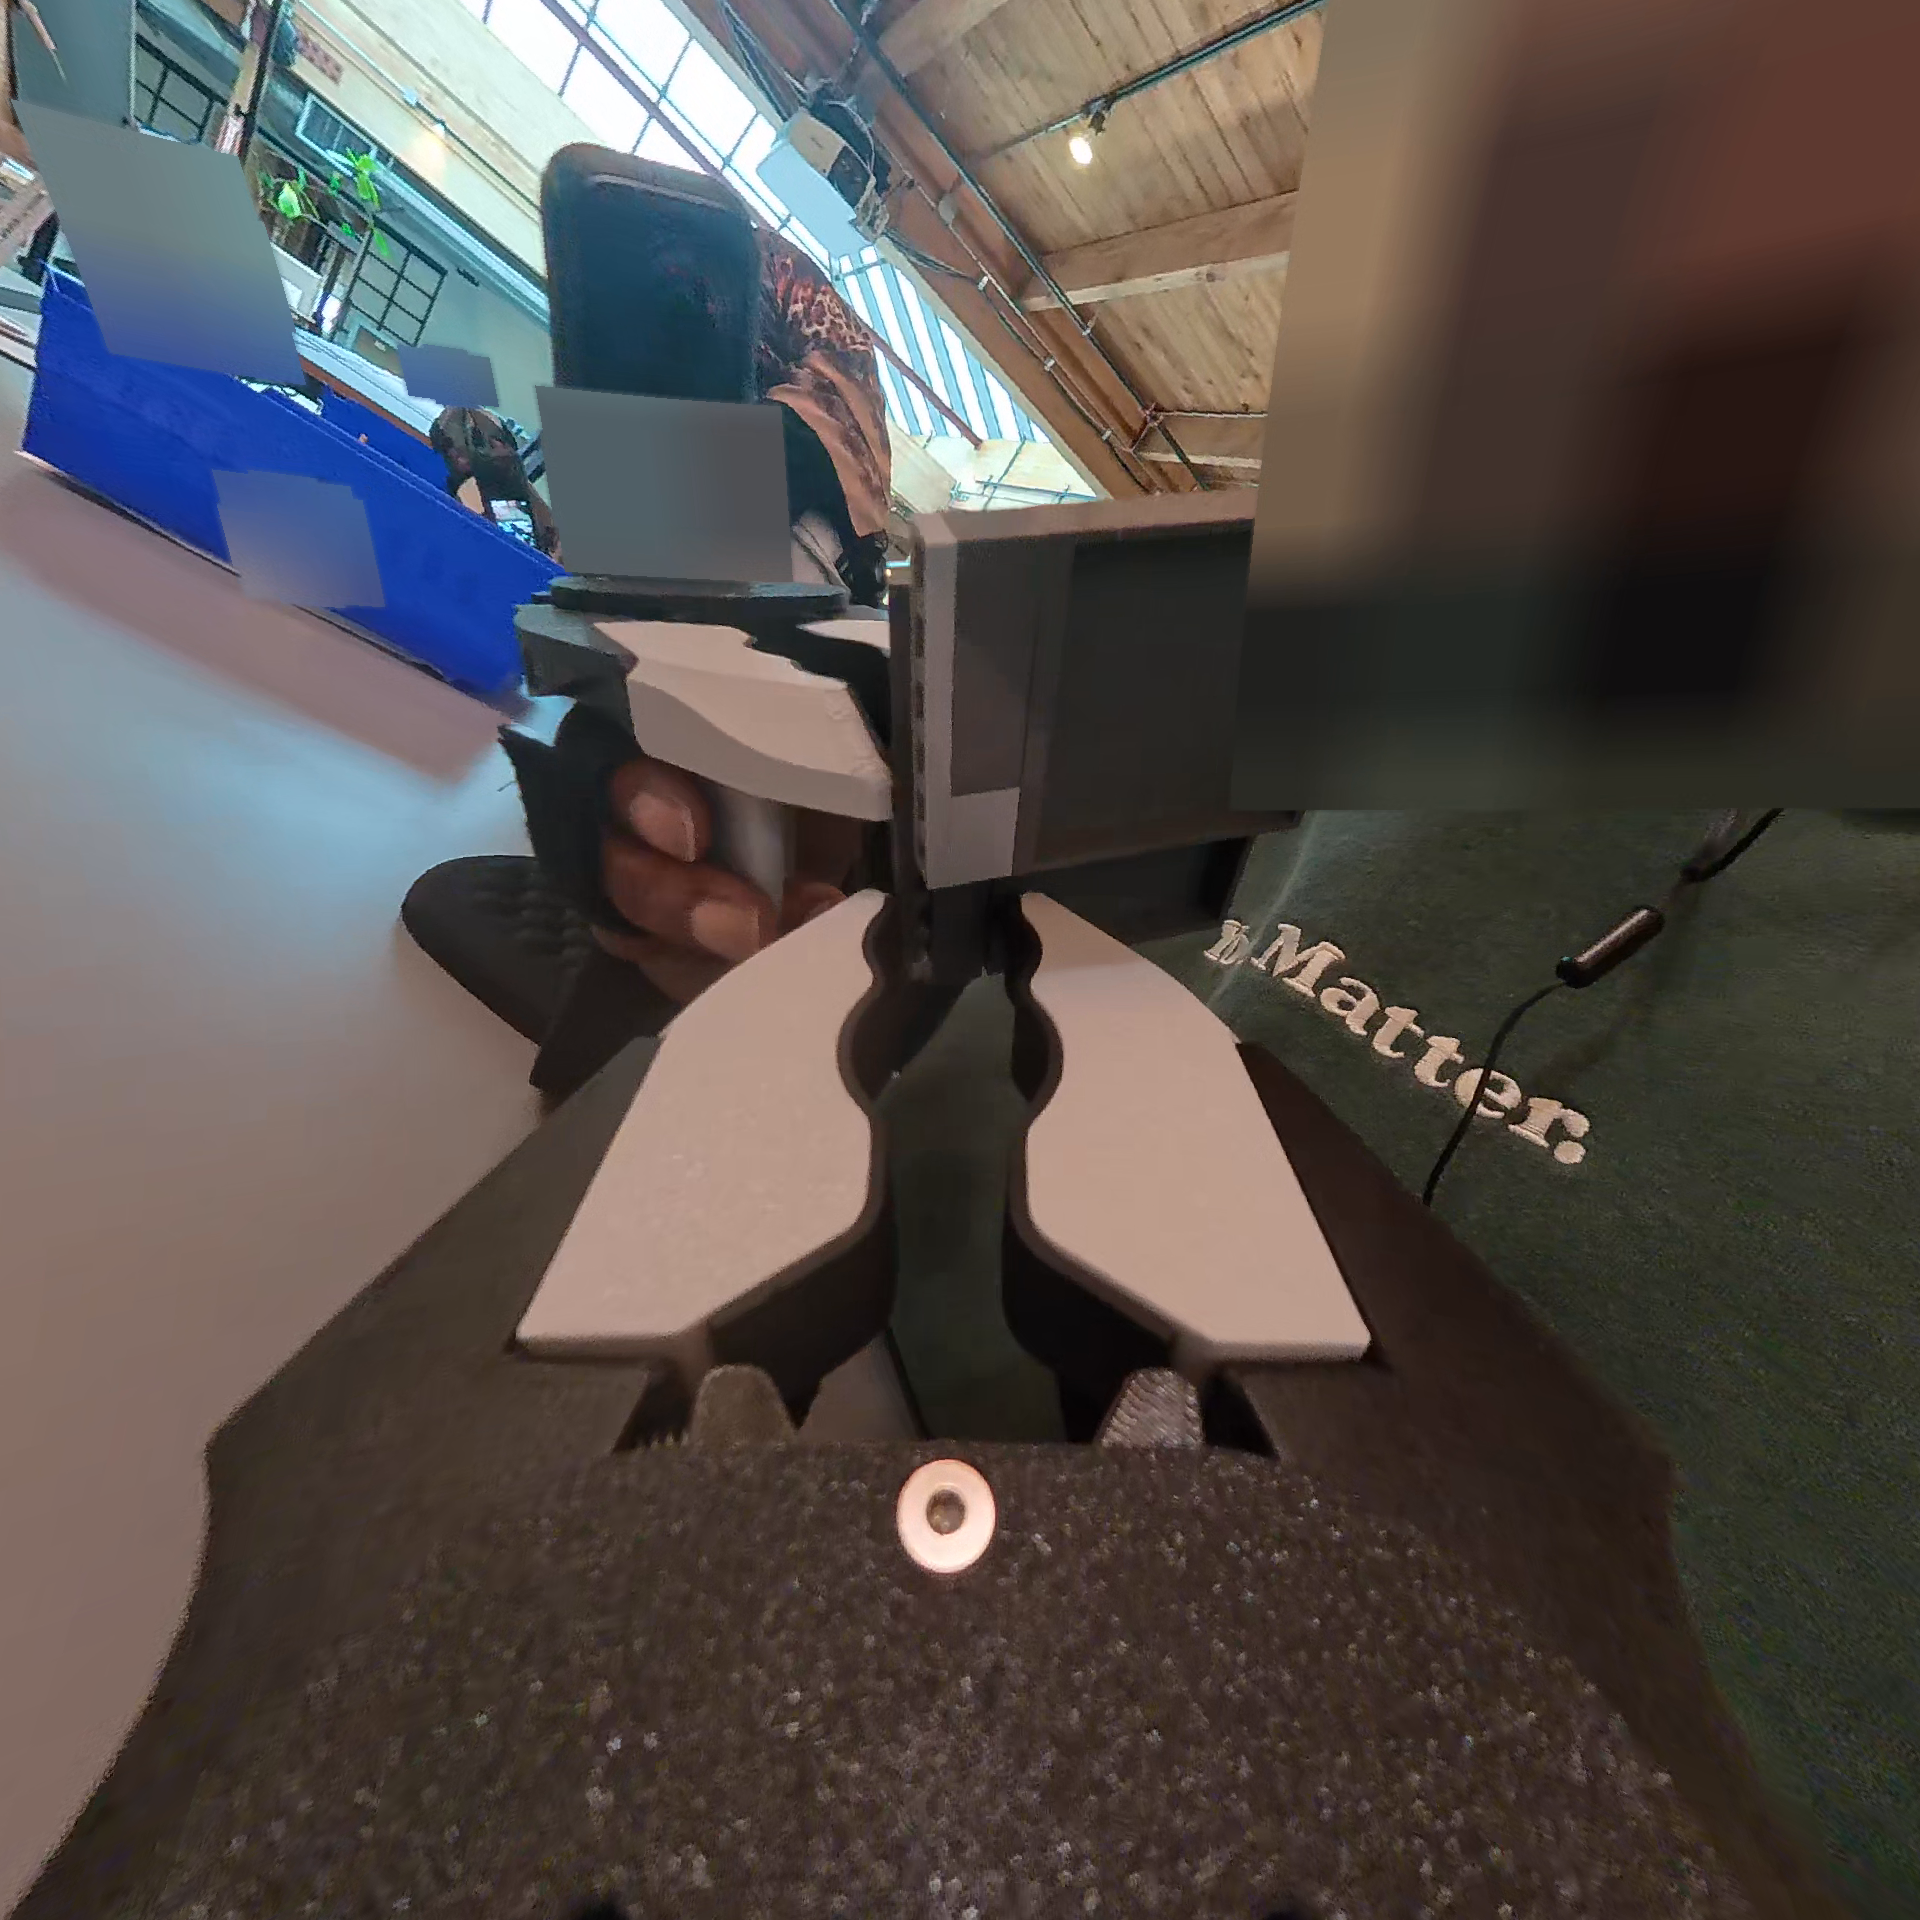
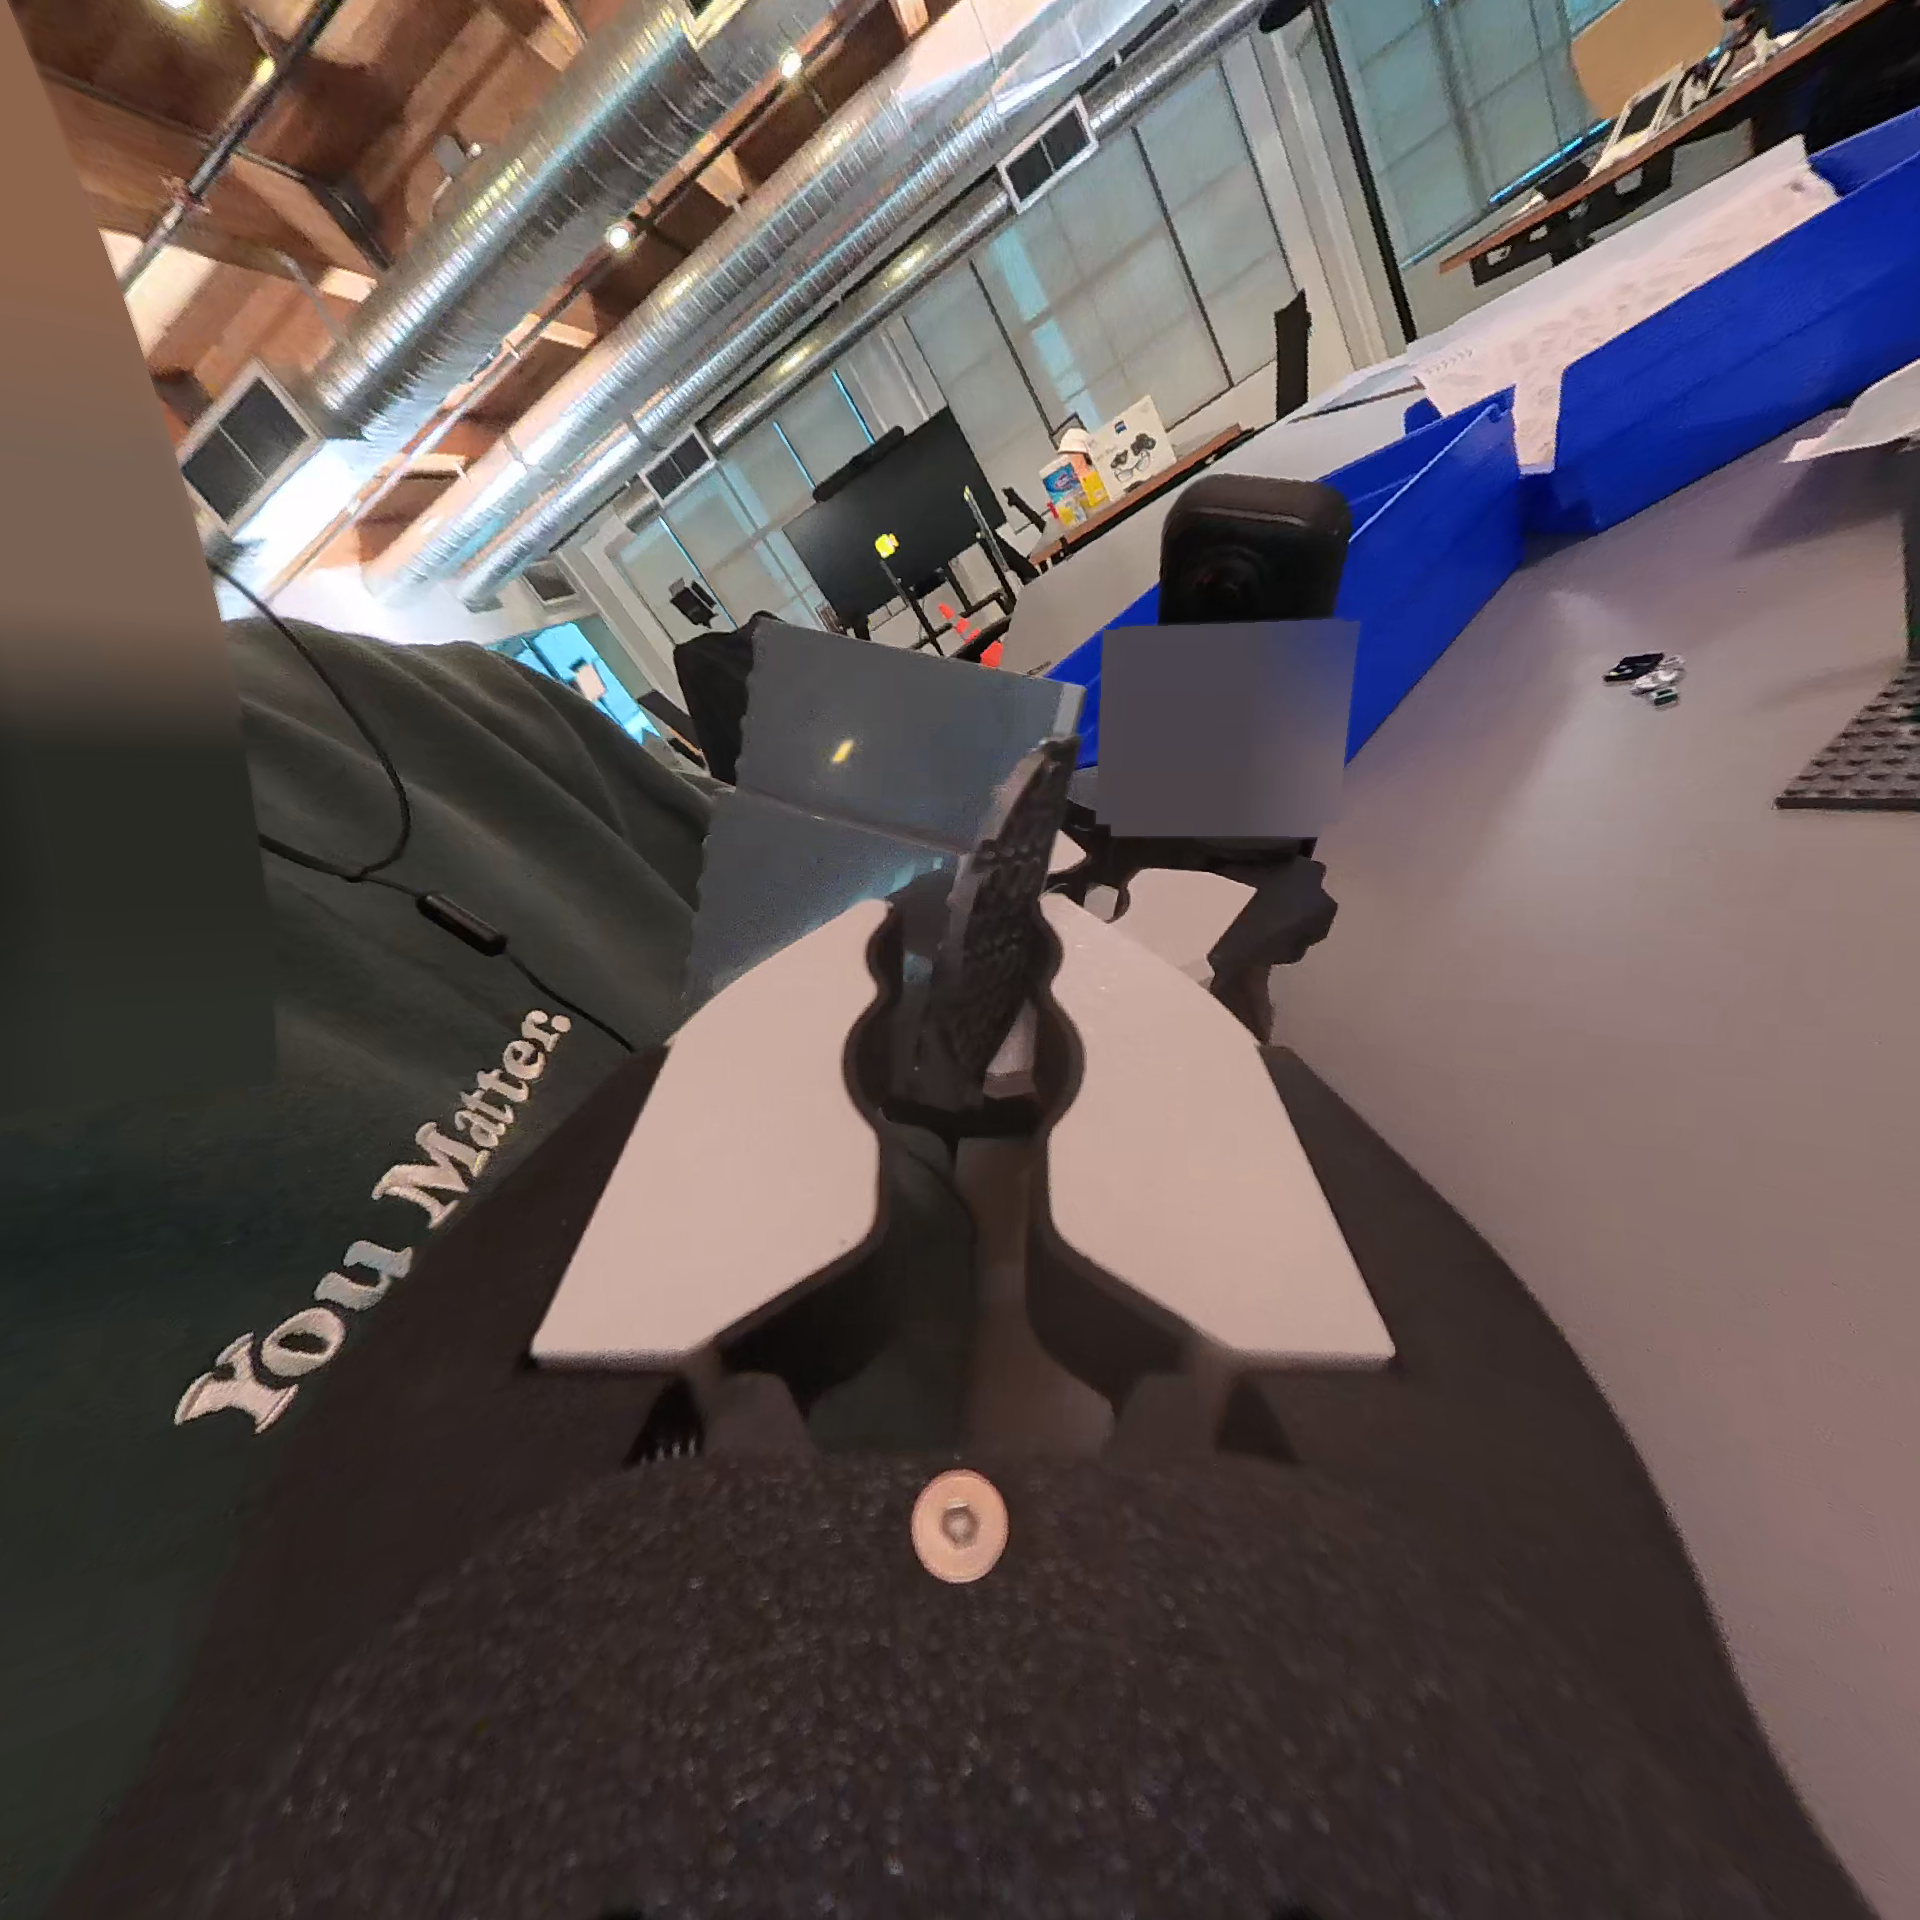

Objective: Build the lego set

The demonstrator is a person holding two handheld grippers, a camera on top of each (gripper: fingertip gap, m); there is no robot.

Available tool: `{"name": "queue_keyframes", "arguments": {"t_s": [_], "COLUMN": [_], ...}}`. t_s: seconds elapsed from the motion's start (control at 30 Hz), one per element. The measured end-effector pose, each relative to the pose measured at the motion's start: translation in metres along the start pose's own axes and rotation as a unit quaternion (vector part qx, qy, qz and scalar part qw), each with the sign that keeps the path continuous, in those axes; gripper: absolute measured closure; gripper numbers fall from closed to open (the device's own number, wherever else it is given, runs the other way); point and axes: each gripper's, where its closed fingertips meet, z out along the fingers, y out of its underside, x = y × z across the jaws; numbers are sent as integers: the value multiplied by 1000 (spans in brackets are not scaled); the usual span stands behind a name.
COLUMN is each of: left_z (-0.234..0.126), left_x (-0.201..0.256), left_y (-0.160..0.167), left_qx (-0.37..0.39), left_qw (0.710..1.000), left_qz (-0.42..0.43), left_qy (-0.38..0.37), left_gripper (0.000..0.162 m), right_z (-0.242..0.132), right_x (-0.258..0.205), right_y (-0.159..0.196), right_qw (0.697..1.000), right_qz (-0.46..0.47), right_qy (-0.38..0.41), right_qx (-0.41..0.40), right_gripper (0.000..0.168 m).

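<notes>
Above the near edge of the grey table (image 2: pixel 1558 1039), close to the person's green sweatshirt (image 1: pixel 1662 1351), both grippers are raised and meet on one grey lego build (image 1: pixel 1039 707). The left gripper (image 1: pixel 951 935) points up at it, its fingertips clenched on a thin dark piece at the bottom of the build. The right gripper (image 2: pixel 966 997) comes in from the opposite side, held by a hand (image 1: pixel 675 862), fingers closed on a dark studded plate (image 2: pixel 997 914) set edge-on. Smooth grey panels form the build's box-like body, with a row of studs along one edge. Farther back on the table lie a dark baseplate (image 2: pixel 1860 748), a few small loose pieces (image 2: pixel 1647 670) and blue bins (image 2: pixel 1662 343).
</notes>
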Motion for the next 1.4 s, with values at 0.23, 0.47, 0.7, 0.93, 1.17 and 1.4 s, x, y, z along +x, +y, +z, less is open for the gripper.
{"name": "queue_keyframes", "arguments": {"t_s": [0.23,0.47,0.7,0.93,1.17,1.4], "left_z": [2,6,4,4,3,-3], "left_x": [1,4,-4,-6,-10,-36], "left_y": [3,0,2,-4,-6,-5], "left_qx": [-6,-5,-22,-17,-16,-47], "left_qw": [999,996,996,996,997,997], "left_qz": [-32,-66,-77,-72,-65,-47], "left_qy": [20,52,42,45,33,-49], "left_gripper": [143,141,142,143,143,144], "right_z": [-4,-8,-9,-10,-19,-18], "right_x": [2,-2,8,9,17,22], "right_y": [2,-1,2,-2,-9,13], "right_qw": [998,987,990,992,994,995], "right_qz": [47,113,117,107,101,4], "right_qy": [-31,-97,-63,-52,-17,89], "right_qx": [23,61,40,38,41,-41], "right_gripper": [152,153,151,147,137,79]}}
